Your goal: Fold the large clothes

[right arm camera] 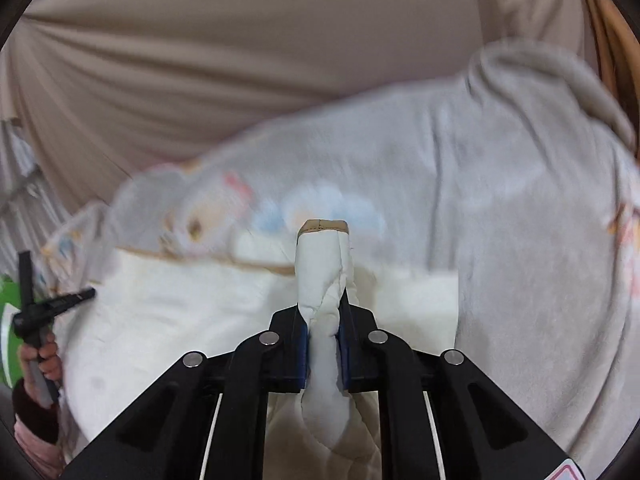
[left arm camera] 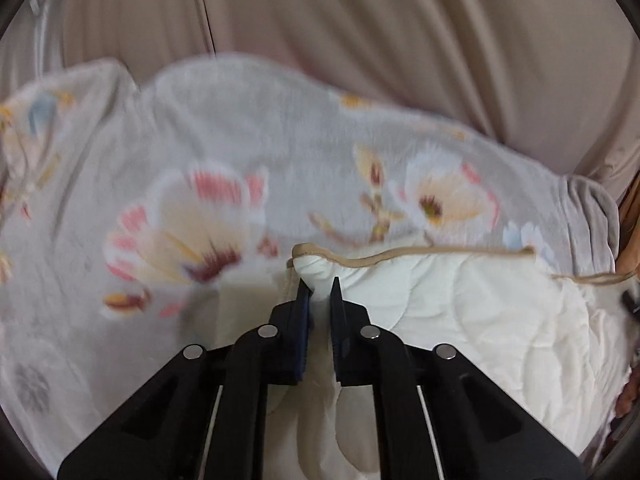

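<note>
A taupe pleated curtain (left arm camera: 360, 32) is seen behind the bedding, filling the upper background. To its right, a strip of orange-brown wood (right arm camera: 608, 40) is glimpsed. Lighting is soft.

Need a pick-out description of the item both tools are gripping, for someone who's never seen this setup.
Start at the large grey fleece blanket with pink and cream flower prints spread below the beige curtain. Lying on its near side is a cream-white quilted cover. The left tool and right tool pinch its corners; its plain stitched surface and tan piped edge set it apart from the floral fleece.
</note>
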### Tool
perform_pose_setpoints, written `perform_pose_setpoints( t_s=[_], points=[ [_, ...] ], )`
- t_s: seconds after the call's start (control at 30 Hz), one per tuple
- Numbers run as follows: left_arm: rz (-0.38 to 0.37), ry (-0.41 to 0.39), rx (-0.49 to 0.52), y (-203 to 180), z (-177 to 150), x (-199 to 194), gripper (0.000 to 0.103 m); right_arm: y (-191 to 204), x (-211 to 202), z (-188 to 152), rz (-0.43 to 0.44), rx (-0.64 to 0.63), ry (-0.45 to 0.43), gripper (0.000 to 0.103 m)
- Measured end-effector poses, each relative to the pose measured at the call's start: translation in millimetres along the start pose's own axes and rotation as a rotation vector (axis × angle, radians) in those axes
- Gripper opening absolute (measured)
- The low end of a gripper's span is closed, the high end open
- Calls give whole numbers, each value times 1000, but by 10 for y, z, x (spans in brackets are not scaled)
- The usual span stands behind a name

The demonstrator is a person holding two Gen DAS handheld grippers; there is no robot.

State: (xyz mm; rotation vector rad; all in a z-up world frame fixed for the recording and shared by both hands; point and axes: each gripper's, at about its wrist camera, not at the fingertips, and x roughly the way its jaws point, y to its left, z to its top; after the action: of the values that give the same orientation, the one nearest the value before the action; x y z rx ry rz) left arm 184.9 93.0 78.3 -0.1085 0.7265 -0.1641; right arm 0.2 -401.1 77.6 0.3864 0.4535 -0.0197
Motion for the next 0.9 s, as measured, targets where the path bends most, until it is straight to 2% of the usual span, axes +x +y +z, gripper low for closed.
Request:
perform_pose_setpoints(
  t_s=[0.07,0.13,0.17,0.27,0.37,0.57,0.8,0.87,0.9],
  points=[
    [2,-34,4,0,27,-100,7,20,-241,117,44,20,-86,9],
    [39,-26,20,1,41,-34,7,3,-261,148,-5,16,-107,9],
    [48,3,28,3,13,83,7,-28,-169,121,-43,10,-76,9],
    [83,107,49,9,-151,465,7,-277,311,-135,-142,55,93,9],
    [96,106,64,9,-267,552,7,-463,668,-422,-173,92,212,9],
    [132,73,113,-67,-406,623,7,-385,759,-496,-216,36,246,10],
    [118,58,103,-54,-409,685,8,-425,785,-529,-216,44,245,11],
    [106,35,92,-35,-415,644,9,-447,756,-527,-190,60,228,15],
    [99,24,89,-26,-413,622,11,-484,725,-520,-167,80,218,22]
  ],
)
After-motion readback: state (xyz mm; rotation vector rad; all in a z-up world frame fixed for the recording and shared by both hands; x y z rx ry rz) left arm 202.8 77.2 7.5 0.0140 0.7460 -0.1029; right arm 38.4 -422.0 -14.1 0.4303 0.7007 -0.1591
